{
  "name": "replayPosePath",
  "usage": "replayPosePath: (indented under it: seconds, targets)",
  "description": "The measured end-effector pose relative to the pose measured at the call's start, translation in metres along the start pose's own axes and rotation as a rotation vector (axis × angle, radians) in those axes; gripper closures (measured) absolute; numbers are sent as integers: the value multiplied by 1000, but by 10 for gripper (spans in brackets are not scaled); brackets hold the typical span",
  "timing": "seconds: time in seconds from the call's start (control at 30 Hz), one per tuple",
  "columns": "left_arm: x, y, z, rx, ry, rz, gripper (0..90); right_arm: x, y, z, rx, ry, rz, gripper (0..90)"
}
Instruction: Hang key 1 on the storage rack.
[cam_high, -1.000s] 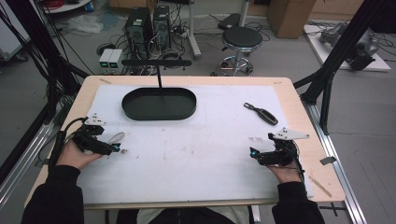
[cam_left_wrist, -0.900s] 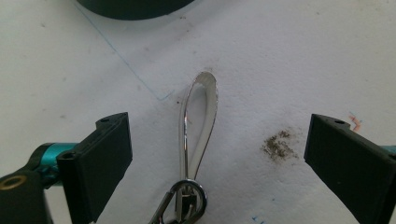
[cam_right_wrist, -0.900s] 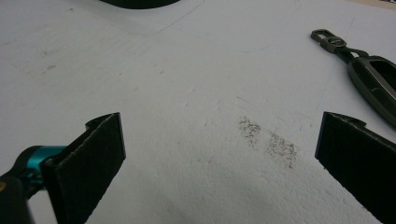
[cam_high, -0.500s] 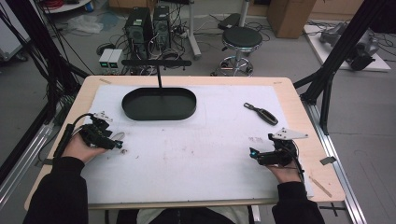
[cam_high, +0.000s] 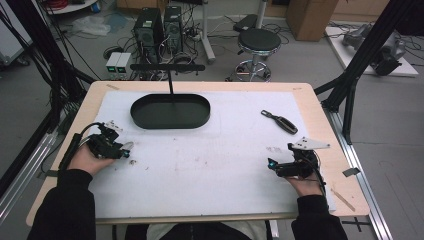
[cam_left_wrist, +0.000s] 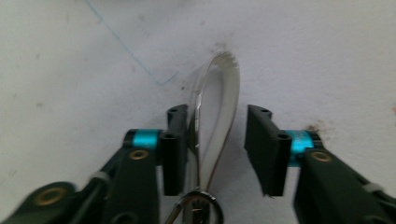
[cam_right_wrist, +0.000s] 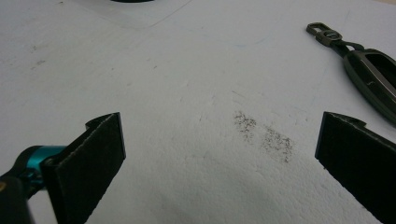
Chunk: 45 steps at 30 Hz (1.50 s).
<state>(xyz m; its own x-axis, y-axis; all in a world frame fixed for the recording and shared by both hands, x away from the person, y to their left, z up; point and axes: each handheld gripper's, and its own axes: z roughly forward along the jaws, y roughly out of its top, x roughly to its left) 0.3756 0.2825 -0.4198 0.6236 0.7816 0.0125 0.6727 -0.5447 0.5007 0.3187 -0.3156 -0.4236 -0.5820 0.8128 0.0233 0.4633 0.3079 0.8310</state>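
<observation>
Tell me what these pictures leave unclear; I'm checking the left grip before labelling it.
- Strap: in the left gripper view its near end and metal ring are cut off by the bottom edge; blur hides whether both pads of the left gripper, whose jaws have just been closing, press it.
- Strap, high view: too small to identify.
- Key fob: cut off by the right edge of the right gripper view.

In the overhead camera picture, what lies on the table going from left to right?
Left gripper over a small white looped strap, black oval tray, right gripper, dark key fob.
</observation>
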Motion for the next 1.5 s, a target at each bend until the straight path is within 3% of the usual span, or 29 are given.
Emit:
replayPosePath:
  seconds: [0.23,0.3,0.33,0.47,0.7,0.73,0.77,0.93,1.0,1.1,1.3,1.5]
  targets:
    - [5,-2,-1,-3,-27,-25,831,0,-1,0,7,4,3,9]
    - [5,-2,0,-9,-26,-21,841,0,-1,1,9,0,-1,9]
    - [3,-2,0,-16,-9,26,840,0,-1,1,8,1,0,9]
    - [2,-2,0,-16,-7,46,850,0,-1,0,-2,1,-1,9]
    - [7,-3,-6,-55,-24,27,857,2,-1,2,-4,-1,-13,9]
    - [8,-3,-12,-90,-23,30,856,2,-1,2,-5,-3,-15,9]
    - [8,-3,-12,-90,-23,30,852,2,-1,2,-5,-3,-15,9]
    - [13,-5,-29,-184,-33,-3,851,0,-3,3,0,0,-10,9]
    - [13,-3,-32,-187,-32,-4,851,0,-3,3,3,-3,-10,9]
    - [15,1,-39,-218,-55,-27,850,1,-2,3,-2,-6,-13,9]
    - [16,14,-55,-279,-88,-27,855,0,-2,4,9,-4,-8,9]
    - [14,26,-60,-301,-105,-32,852,0,-2,3,10,-2,-4,9]
